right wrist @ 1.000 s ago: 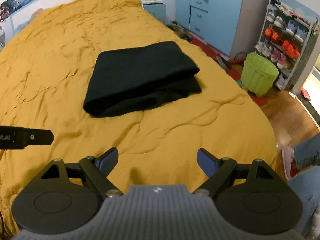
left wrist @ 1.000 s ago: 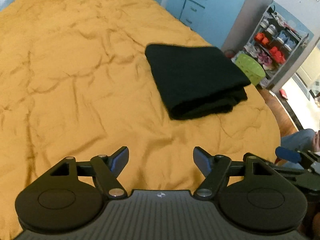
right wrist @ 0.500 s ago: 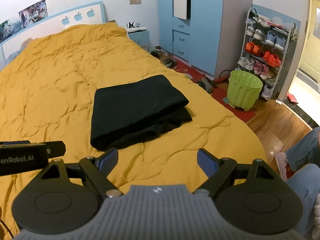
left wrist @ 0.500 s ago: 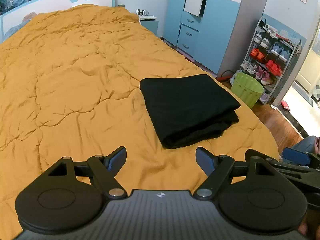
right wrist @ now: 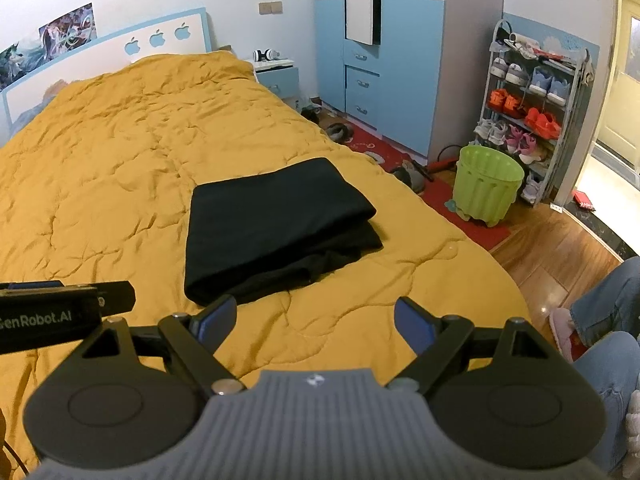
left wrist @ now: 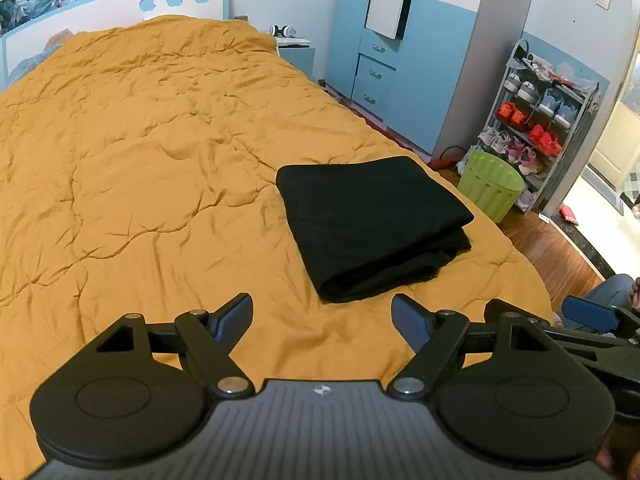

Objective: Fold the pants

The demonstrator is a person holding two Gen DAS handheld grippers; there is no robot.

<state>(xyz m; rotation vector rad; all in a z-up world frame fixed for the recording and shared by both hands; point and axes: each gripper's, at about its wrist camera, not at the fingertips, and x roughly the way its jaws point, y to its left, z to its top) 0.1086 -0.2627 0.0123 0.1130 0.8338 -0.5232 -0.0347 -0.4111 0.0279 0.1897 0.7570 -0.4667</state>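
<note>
Black pants (left wrist: 372, 224) lie folded into a compact rectangle on the orange bedspread (left wrist: 140, 160), near the bed's foot and right side. They also show in the right wrist view (right wrist: 276, 228). My left gripper (left wrist: 322, 318) is open and empty, held above the bed short of the pants. My right gripper (right wrist: 316, 320) is open and empty, also short of the pants. The left gripper's body (right wrist: 60, 314) shows at the left edge of the right wrist view.
A green bin (right wrist: 489, 186) stands on the floor right of the bed, beside a shoe rack (right wrist: 532, 120). A blue wardrobe (right wrist: 384, 52) and nightstand (right wrist: 278, 76) stand behind. The person's legs (right wrist: 608, 320) are at the right. The headboard (left wrist: 120, 4) is far.
Both grippers have pulled back and tilted up away from the pants, so more of the room shows. The pants lie still. Both grippers stay open.
</note>
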